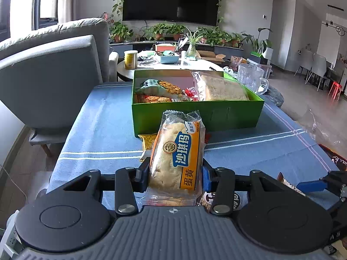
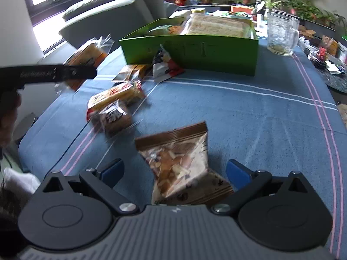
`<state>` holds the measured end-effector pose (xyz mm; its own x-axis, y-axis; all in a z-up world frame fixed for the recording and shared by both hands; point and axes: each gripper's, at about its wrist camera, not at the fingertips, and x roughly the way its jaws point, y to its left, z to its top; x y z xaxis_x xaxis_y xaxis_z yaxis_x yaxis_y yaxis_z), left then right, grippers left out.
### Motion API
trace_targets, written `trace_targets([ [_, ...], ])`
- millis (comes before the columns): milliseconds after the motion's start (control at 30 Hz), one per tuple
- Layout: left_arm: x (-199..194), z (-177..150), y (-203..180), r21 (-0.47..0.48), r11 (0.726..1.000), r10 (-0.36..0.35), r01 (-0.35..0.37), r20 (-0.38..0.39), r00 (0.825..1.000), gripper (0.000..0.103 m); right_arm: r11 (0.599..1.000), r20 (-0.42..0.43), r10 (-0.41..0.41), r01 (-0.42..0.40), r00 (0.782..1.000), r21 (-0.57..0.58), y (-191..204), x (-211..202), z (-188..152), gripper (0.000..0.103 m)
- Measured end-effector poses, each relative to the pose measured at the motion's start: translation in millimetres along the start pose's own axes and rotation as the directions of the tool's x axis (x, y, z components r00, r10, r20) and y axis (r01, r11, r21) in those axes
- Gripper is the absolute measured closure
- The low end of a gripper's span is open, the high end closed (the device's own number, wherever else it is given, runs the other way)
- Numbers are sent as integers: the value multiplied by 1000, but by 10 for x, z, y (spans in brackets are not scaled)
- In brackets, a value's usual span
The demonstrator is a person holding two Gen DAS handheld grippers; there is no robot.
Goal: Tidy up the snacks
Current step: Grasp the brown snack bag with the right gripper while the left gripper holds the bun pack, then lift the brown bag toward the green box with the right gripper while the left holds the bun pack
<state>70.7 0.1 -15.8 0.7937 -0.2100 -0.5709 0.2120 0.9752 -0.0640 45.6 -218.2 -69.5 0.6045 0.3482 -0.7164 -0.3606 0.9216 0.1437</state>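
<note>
Left wrist view: left gripper (image 1: 175, 178) jaws clamped on egg-yolk pastry pack (image 1: 176, 151), held above tabletop (image 1: 97, 125), near side of green box (image 1: 195, 113). Lift over wall before release.

Right wrist view: right gripper (image 2: 174, 171) jaws spread, straddling nut packet (image 2: 180, 162). Close mid-packet.

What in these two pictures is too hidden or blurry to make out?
- Right wrist view: labels on the two packets at left, smeared by motion blur.
- Left wrist view: the green box floor, covered by snacks.
- Left wrist view: the yellow packet, mostly behind the orange-labelled cake in the left claw.
</note>
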Motion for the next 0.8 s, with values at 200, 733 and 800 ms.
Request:
trace_targets([
  [200, 34, -11, -9, 1, 1000, -2, 2, -12, 1000, 61, 998, 16, -44, 43, 999, 35, -46, 18, 26, 29],
  [733, 82, -10, -36, 9, 1000, -20, 20, -19, 1000, 61, 990, 80, -60, 49, 995, 130, -124, -31, 152, 33],
  [800, 83, -11, -37, 9, 1000, -20, 20, -19, 1000, 61, 989, 92, -60, 47, 994, 138, -125, -43, 173, 33],
])
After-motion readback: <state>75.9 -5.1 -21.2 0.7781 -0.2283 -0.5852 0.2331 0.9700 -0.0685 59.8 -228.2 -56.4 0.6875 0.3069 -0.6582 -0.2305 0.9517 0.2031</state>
